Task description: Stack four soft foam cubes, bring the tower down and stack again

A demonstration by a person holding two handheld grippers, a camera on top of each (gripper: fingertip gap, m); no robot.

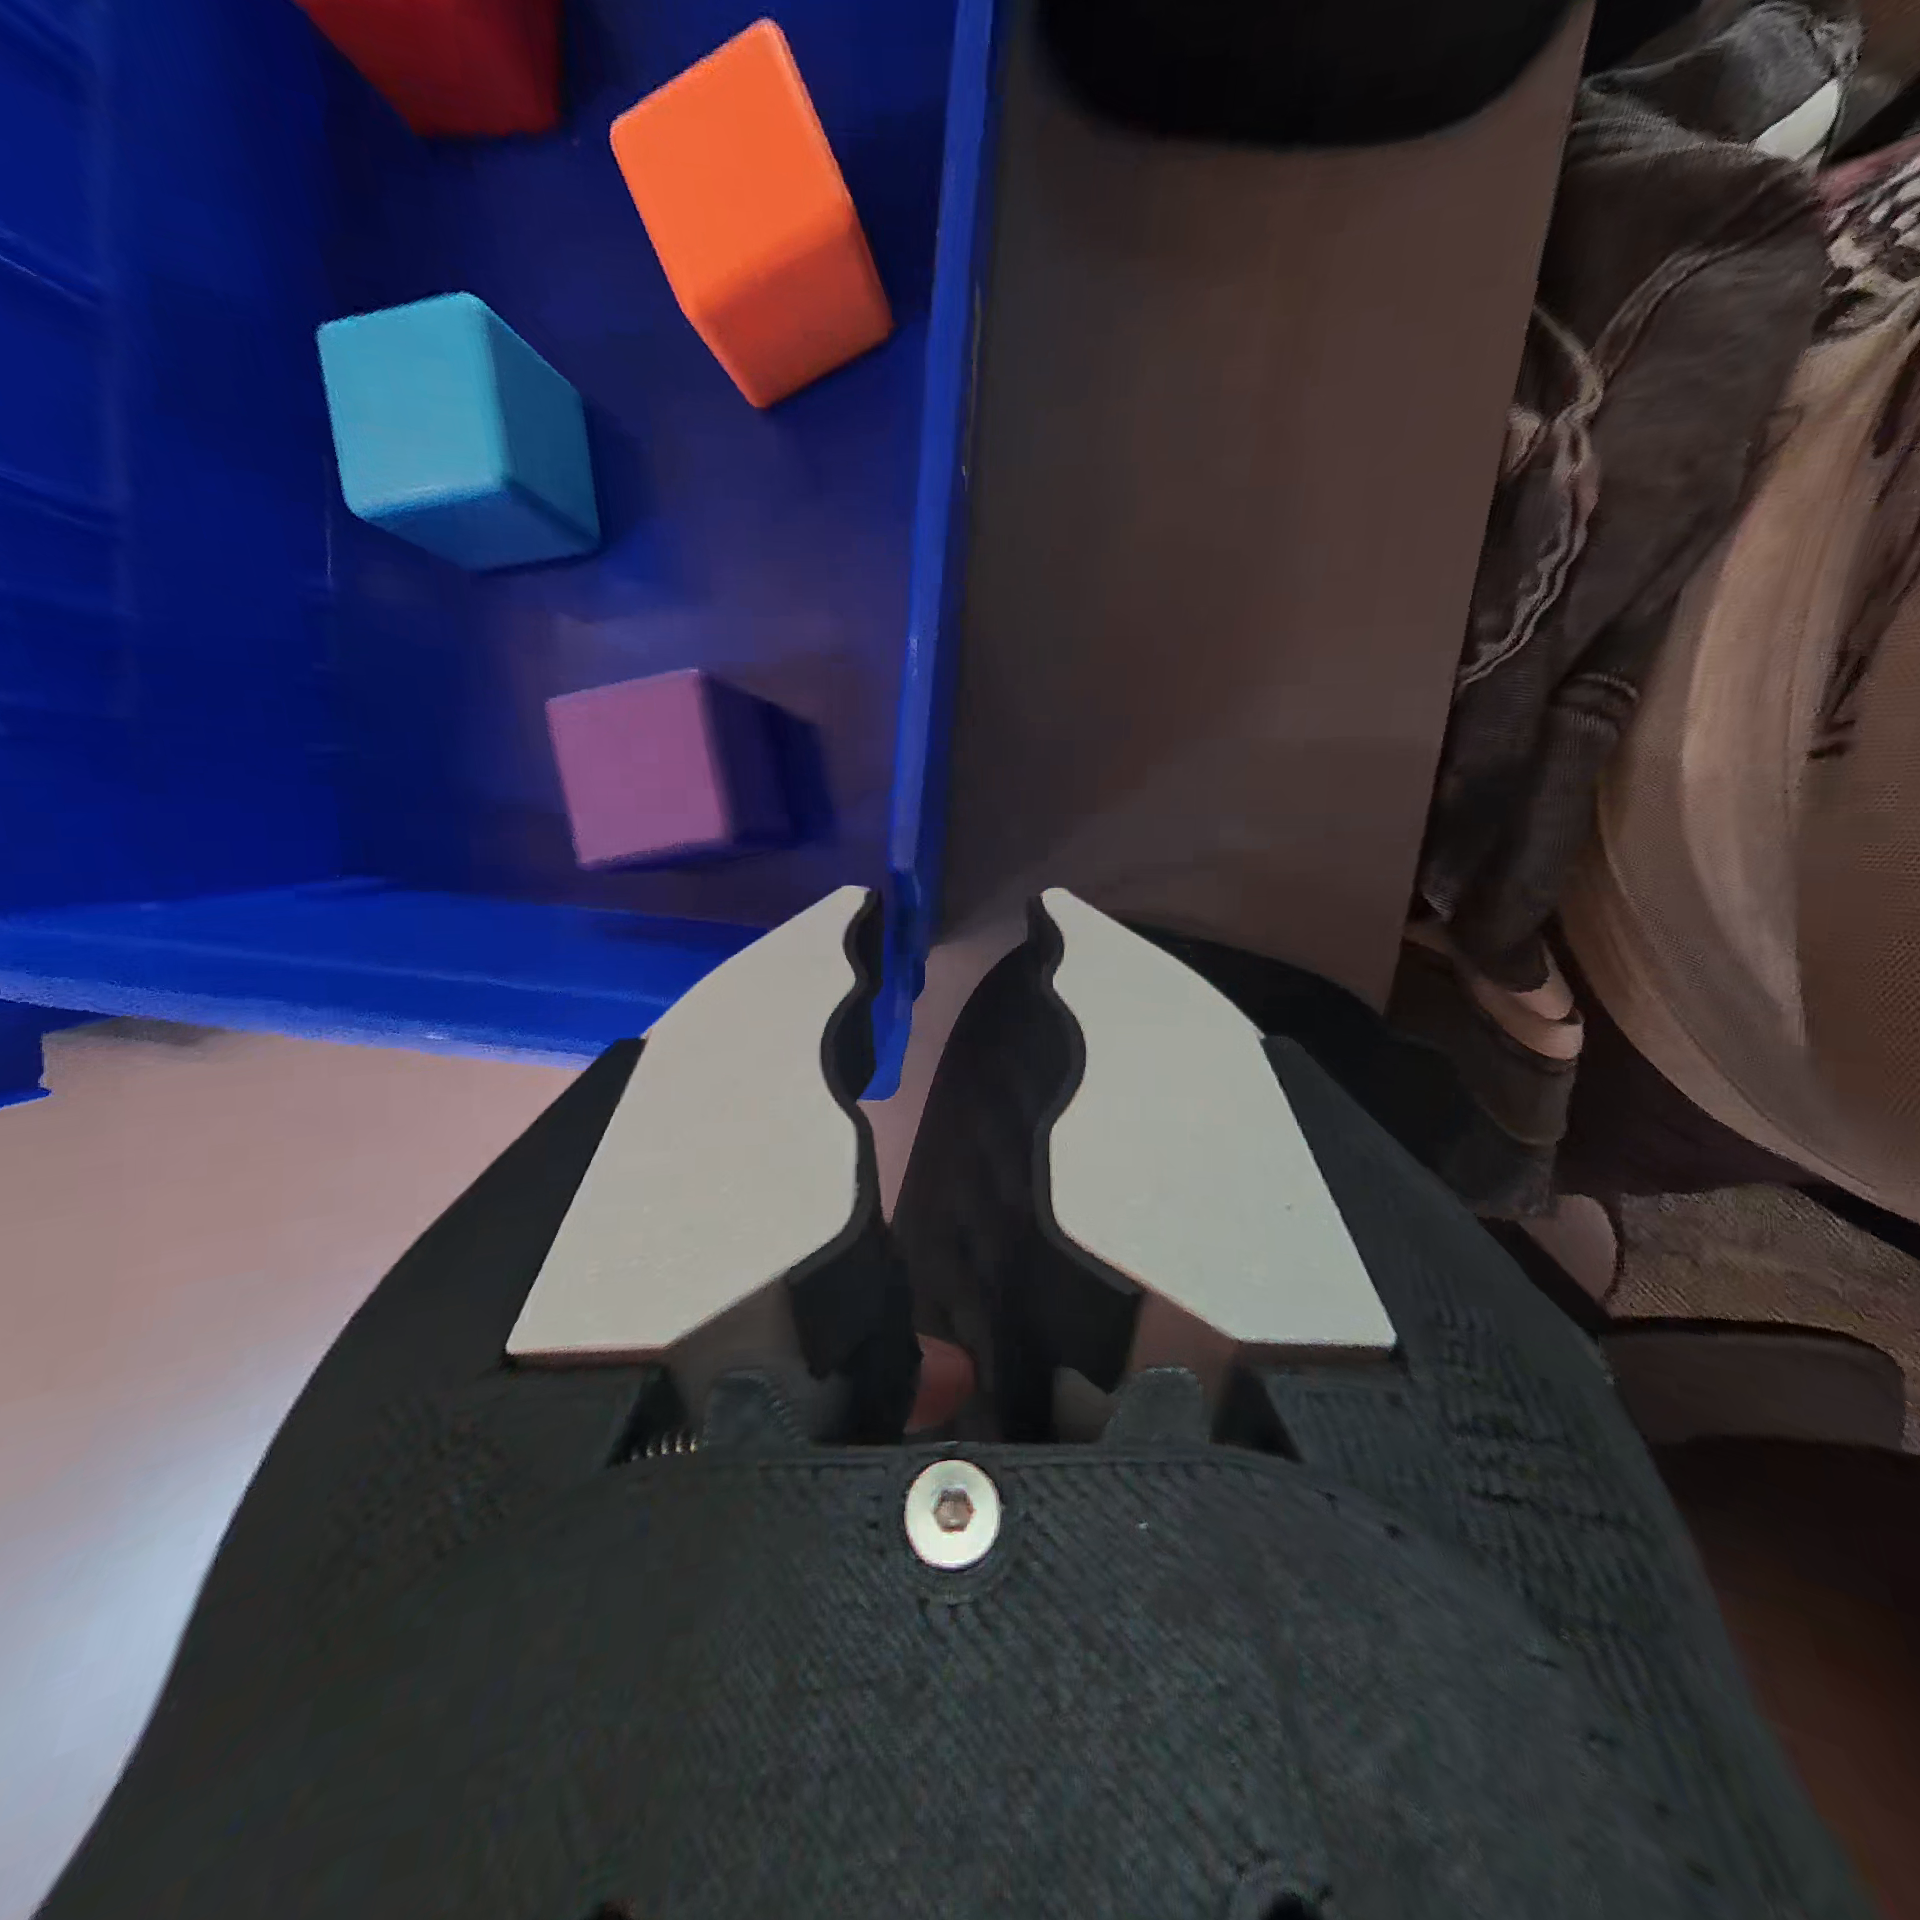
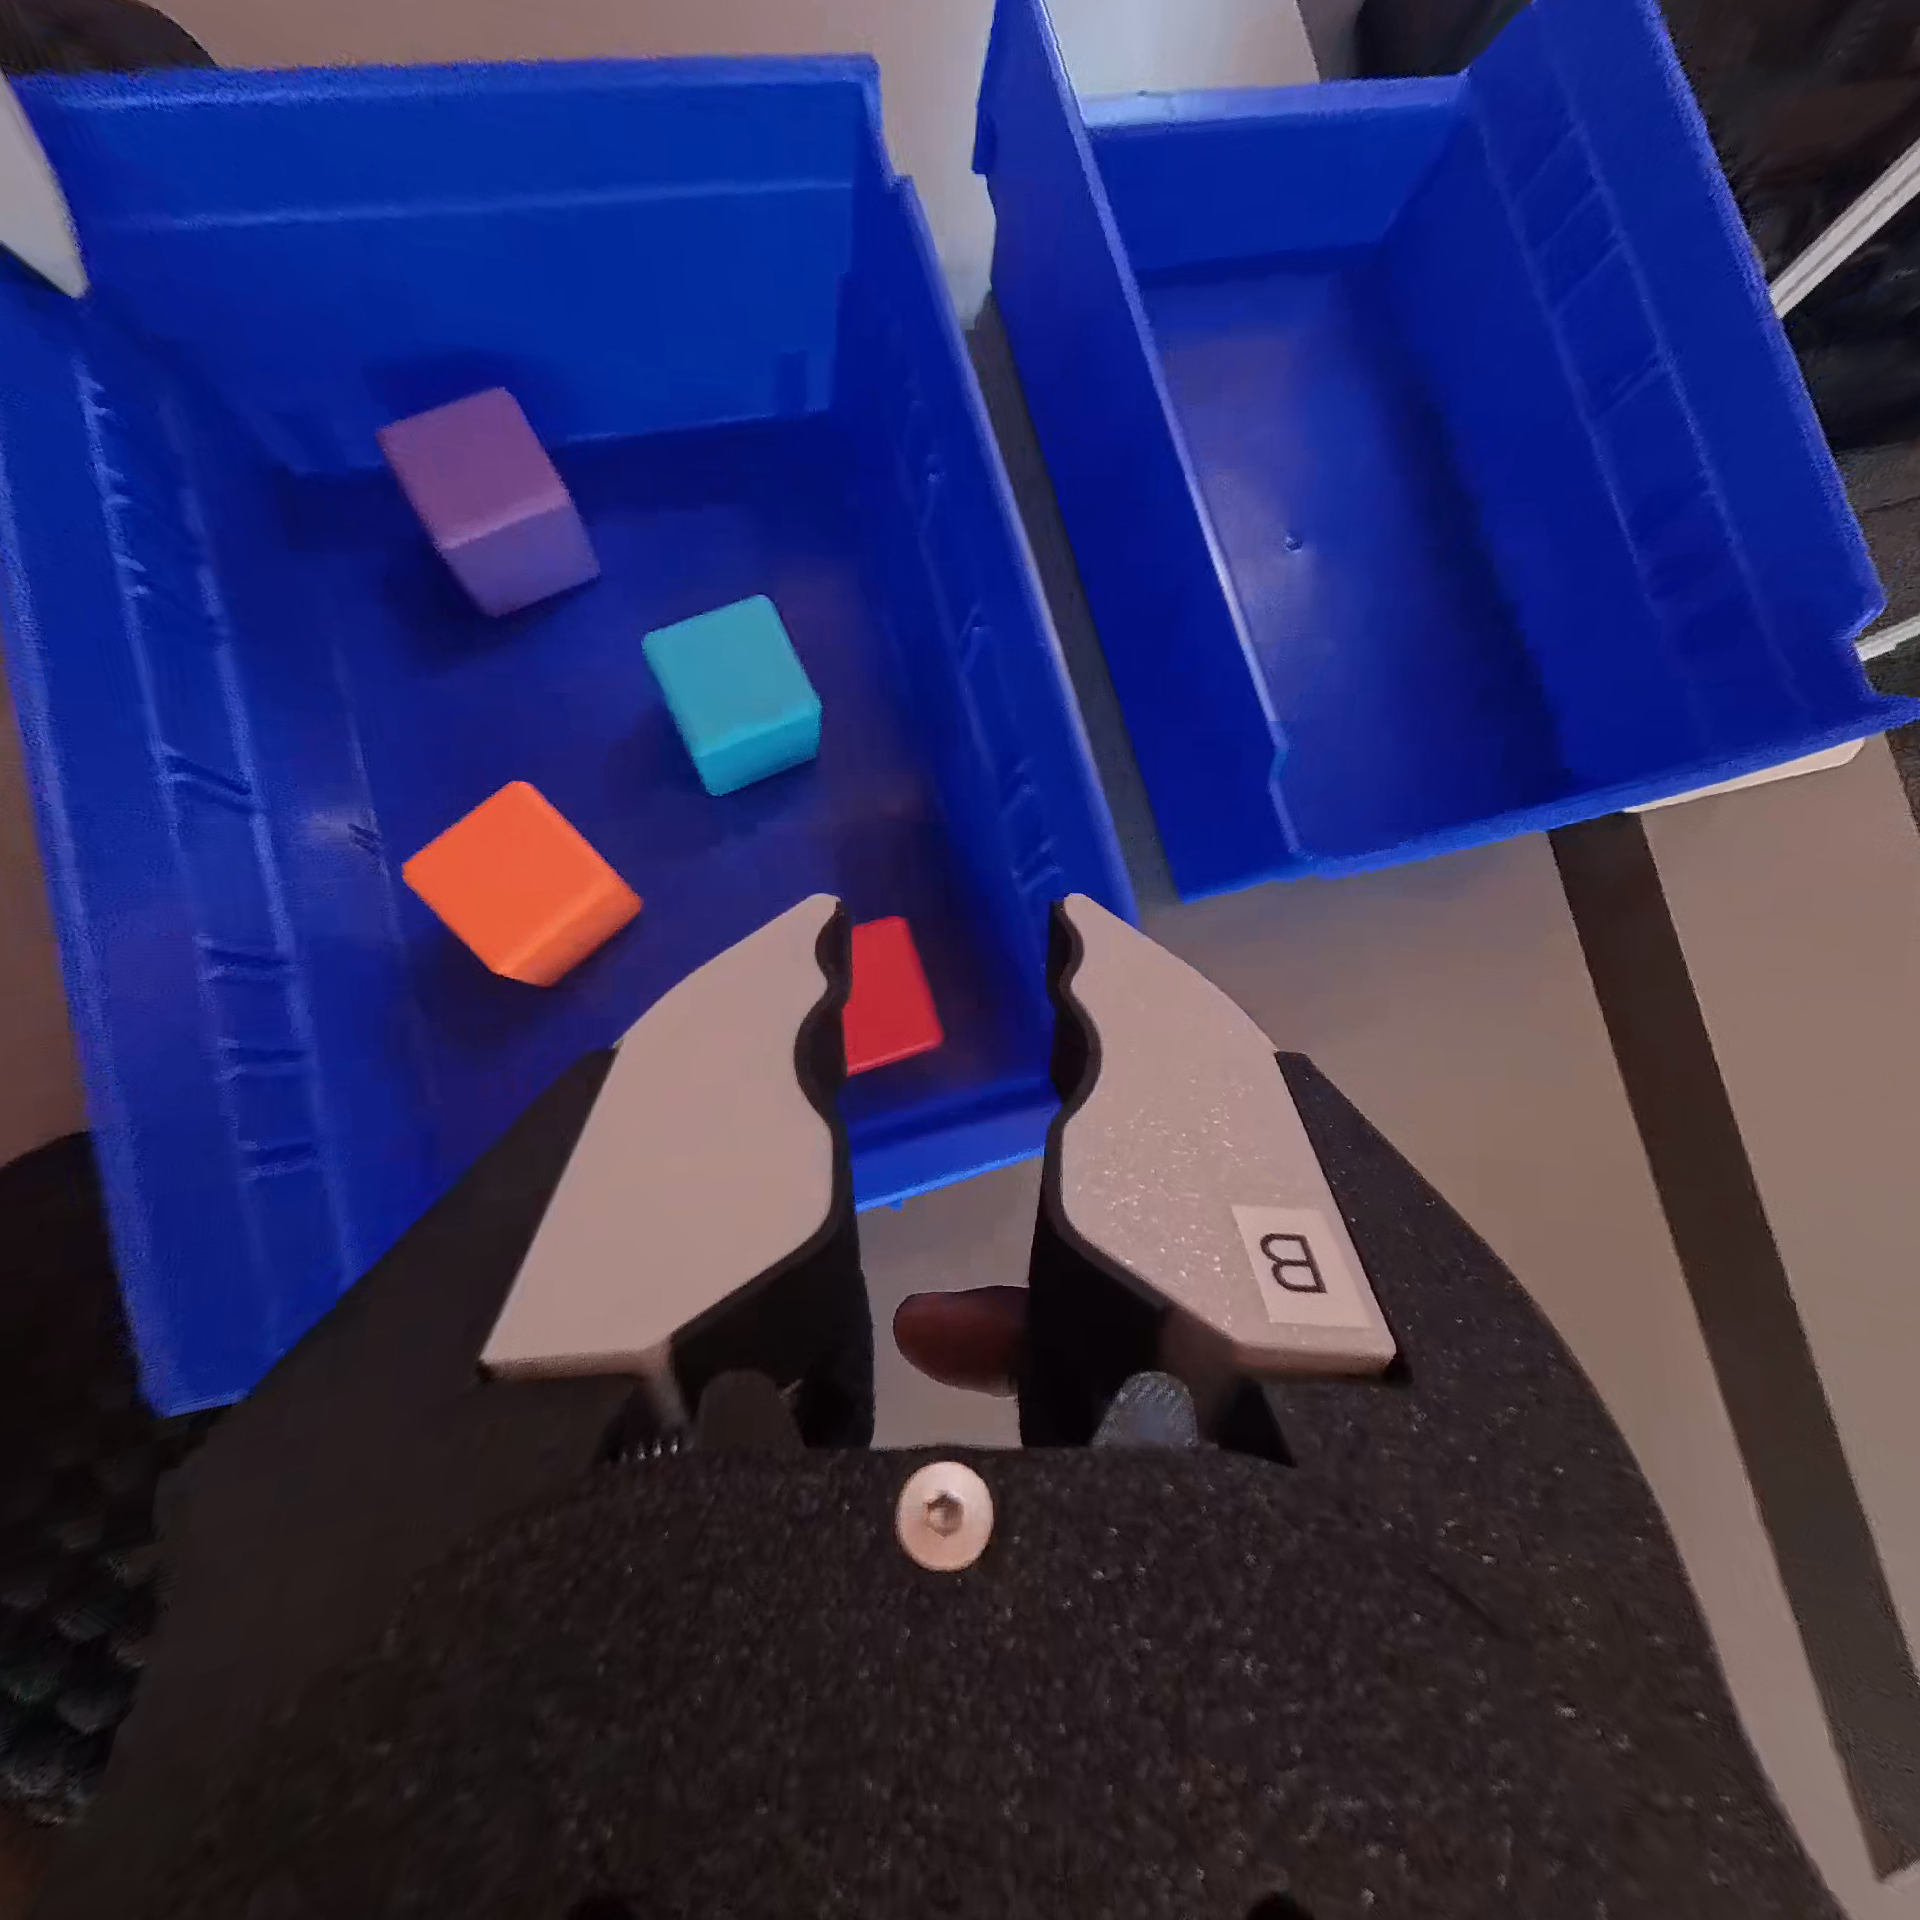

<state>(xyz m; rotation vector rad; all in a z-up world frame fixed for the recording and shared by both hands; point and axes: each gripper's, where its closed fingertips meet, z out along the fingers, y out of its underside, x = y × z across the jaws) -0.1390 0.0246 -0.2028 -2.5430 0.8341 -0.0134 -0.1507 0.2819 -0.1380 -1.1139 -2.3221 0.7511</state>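
A: Where are the cubes seen?
B: Purple cube (image 2: pixel 483 499), teal cube (image 2: pixel 732 691), orange cube (image 2: pixel 520 883) and red cube (image 2: pixel 888 992) lie apart in the left bin (image 2: pixel 187 727); the right bin (image 2: pixel 1340 499) is shown bare.

A: How should they be taken?
B: Judged light and yielding, they are best pinched gently across opposite flat faces. The right gripper (image 2: pixel 945 935) and left gripper (image 1: pixel 956 925) are parted, nothing held.

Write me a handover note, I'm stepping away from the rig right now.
Left tongs: open, empty, straddling the bin wall.
Right tongs: open, empty, above the red cube.
Cubes: red, orange cube, teal cube and purple cube lie apart on the floor of the left bin. The right bin is empty.
Done: no tower stands.
Left: stack all four.
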